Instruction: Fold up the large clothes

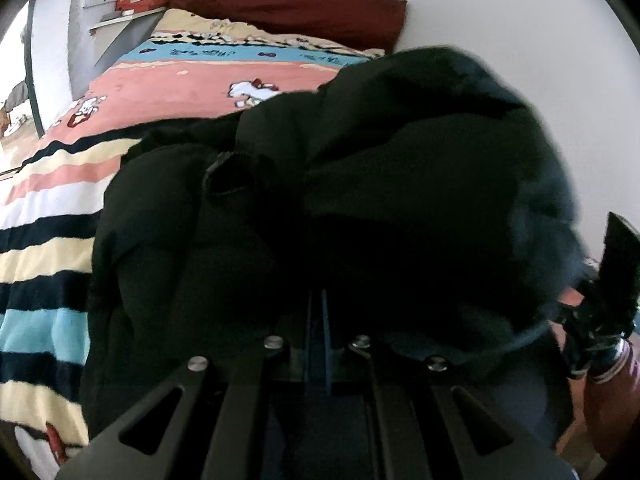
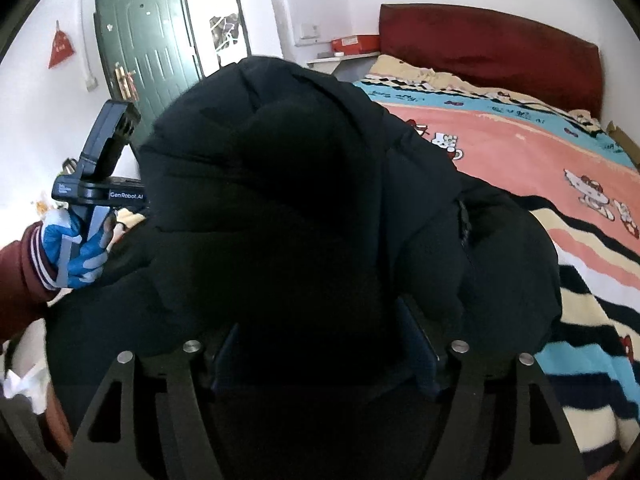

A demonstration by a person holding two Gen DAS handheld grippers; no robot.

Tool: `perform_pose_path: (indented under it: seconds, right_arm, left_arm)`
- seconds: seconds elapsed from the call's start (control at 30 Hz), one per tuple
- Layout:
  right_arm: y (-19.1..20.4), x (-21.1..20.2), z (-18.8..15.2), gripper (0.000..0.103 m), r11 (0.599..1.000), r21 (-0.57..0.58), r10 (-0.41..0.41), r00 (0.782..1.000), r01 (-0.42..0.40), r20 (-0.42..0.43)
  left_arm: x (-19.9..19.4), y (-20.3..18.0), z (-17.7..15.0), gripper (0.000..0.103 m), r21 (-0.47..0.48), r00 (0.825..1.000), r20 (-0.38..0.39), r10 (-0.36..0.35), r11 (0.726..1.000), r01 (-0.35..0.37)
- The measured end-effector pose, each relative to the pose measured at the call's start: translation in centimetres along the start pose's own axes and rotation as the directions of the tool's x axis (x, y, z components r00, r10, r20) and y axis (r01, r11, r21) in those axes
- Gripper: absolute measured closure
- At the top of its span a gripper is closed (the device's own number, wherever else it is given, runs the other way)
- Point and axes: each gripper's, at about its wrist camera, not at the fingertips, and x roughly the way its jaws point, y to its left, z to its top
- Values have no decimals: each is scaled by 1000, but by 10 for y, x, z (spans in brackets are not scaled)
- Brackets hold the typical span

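A bulky black padded jacket (image 1: 360,200) is bunched up over the bed and fills most of both views. My left gripper (image 1: 317,300) is shut, its blue pads pressed together with the jacket's fabric gathered at their tips. In the right wrist view the jacket (image 2: 300,200) bulges between the fingers of my right gripper (image 2: 320,320), which stand wide apart and open; their tips are sunk in dark fabric. A hand in a blue glove (image 2: 76,252) with a maroon sleeve holds the left tool at the jacket's left side.
The bed carries a striped cartoon blanket (image 1: 180,88), seen to the right of the jacket in the right wrist view (image 2: 540,152). A dark red headboard (image 2: 492,40) stands at the far end. A small shelf with a red box (image 1: 140,0) and a green door (image 2: 148,48) lie beyond.
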Motion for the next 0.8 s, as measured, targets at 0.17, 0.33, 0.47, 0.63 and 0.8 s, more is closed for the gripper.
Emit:
perform_pose_path:
  seconds: [0.17, 0.33, 0.47, 0.63, 0.8]
  right_arm:
    - [2, -31, 11, 32, 998, -7, 68, 997, -67, 47]
    - [-7, -33, 52, 32, 999, -19, 33, 994, -31, 100]
    - [-22, -12, 85, 32, 1000, -13, -10, 995, 12, 104]
    - [-35, 27, 100, 32, 999, 13, -41, 997, 40, 62]
    - [-40, 54, 74, 32, 999, 34, -17, 999, 18, -28]
  left_arm:
    - [-34, -6, 27, 97, 5, 997, 72, -22, 1000, 22]
    - [-35, -11, 68, 66, -14, 992, 122, -27, 999, 29]
    - [-20, -19, 94, 66, -22, 990, 131, -57, 998, 61]
    - [7, -32, 104, 66, 5, 992, 104, -75, 997, 75]
    - [42, -41, 70, 66, 53, 998, 1, -56, 997, 56]
